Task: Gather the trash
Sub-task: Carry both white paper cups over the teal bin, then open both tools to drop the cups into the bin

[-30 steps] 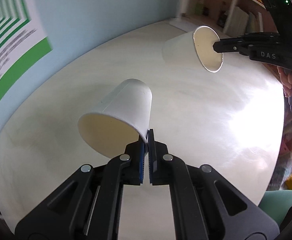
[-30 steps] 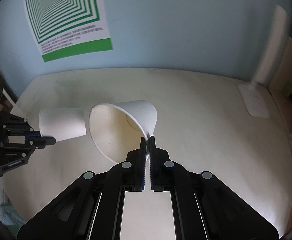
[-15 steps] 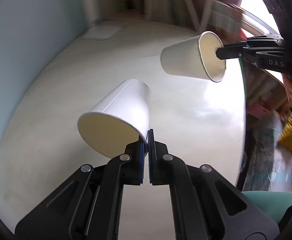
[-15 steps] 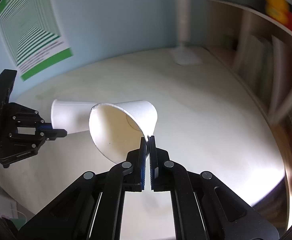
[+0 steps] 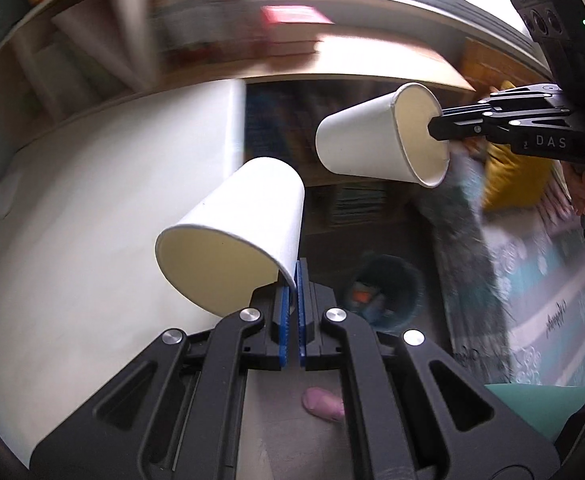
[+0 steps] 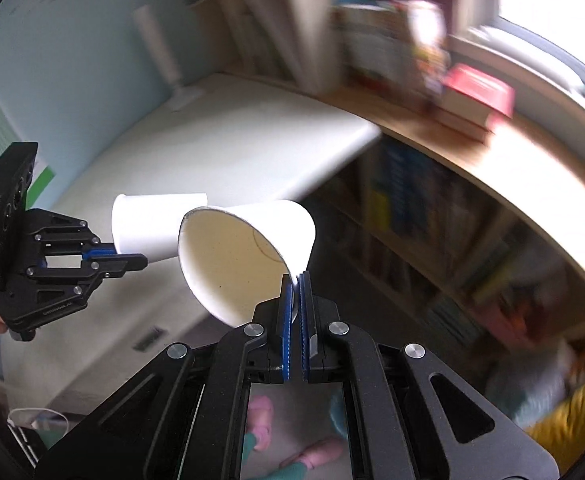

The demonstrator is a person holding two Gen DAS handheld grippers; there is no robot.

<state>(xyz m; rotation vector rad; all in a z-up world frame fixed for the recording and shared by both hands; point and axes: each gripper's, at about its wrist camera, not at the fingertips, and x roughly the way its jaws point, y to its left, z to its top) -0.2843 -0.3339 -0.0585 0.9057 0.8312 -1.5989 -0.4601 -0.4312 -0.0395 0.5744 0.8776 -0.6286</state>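
Two white paper cups [image 5: 248,216] [image 5: 368,136], two black claws [image 5: 291,276] [image 5: 436,128], one waste bin [image 5: 396,280], one white table [image 6: 228,148].

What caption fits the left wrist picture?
Two grippers each pinch a white paper cup by its rim above a dark bin.

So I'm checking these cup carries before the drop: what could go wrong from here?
Each paper cup is pinched only by a thin bit of rim: the left gripper holds the left cup, the right gripper the right cup. A swing could slip or crumple either. The bin sits low on the floor, small and partly behind the left gripper, so a release from up here may miss it.
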